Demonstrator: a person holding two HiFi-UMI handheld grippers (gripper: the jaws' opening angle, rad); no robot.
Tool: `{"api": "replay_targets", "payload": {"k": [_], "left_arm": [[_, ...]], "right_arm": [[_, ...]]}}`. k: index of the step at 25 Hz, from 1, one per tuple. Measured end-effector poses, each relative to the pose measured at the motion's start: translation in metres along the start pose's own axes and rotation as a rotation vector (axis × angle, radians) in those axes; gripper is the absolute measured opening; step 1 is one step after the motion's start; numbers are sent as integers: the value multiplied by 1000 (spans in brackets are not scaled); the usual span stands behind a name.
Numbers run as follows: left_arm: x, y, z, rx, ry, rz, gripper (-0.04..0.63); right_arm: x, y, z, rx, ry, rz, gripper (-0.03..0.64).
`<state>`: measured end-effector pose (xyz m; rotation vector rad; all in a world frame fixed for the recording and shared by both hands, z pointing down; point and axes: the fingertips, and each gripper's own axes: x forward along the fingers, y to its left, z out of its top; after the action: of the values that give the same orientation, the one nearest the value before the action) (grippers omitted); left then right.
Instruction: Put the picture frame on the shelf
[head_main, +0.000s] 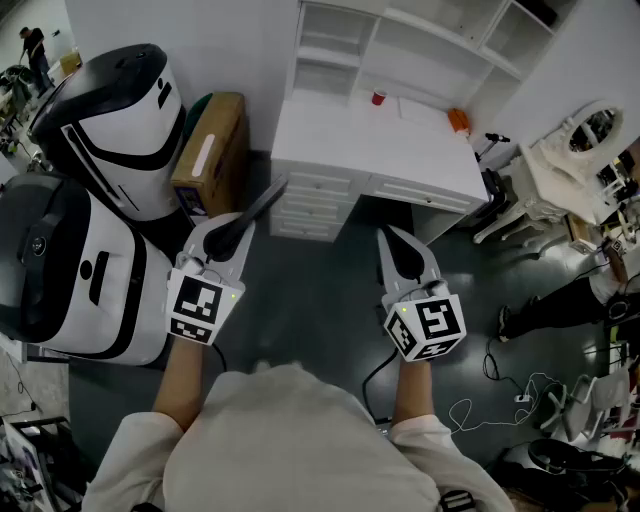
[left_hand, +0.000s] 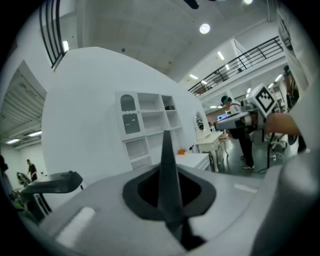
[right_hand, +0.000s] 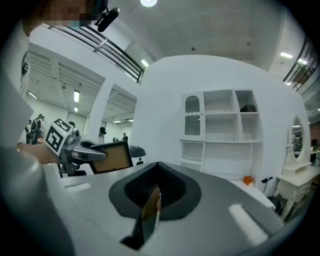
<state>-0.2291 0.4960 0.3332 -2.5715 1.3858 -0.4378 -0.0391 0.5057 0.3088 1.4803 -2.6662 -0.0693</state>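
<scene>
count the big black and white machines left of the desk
2. The far machine stands at the wall beside the cardboard box; the near machine is at the head view's left edge. More could be out of frame.

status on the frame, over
Left gripper shut on picture frame. Right gripper shut, empty. Frame not yet on the shelf, which stands ahead over the white desk. Nothing seen in the way.
</scene>
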Motion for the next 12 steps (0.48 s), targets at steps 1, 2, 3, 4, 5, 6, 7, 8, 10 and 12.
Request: {"api": "replay_targets", "payload": {"k": [1,2,3,4,5,6,7,8,10,12], "left_arm": [[0,0,0,-4,-2,-1,15],[1,0,-1,-8,-5,-2,15],[1,0,-1,-13,-8,-4,15],[1,1,-1,-19,-11,-7,15],[2,1,-1,-28,-14,-11,15],[2,1,-1,-41,-17,-16,15],[3,1,-1,-58,-20,-21,15],[3,0,-1,-78,-24,-26,15],[3,-1,1,-100,-29,-30,15],[4,-1,1,-97,-25,-29,15]], "right_arm": [[1,0,-1,3,2,3,6],[1,0,-3,7,4,6,6],[2,1,-4,13,4,10,6],[3,1,-5,22,3,13,6],[3,2,-5,34,0,14,6],[3,1,-6,47,-3,12,6],[3,0,-6,61,-5,9,6],[2,-2,-7,74,-6,6,6],[1,-4,-8,94,-4,6,6],[1,-6,-9,106,0,6,6]]}}
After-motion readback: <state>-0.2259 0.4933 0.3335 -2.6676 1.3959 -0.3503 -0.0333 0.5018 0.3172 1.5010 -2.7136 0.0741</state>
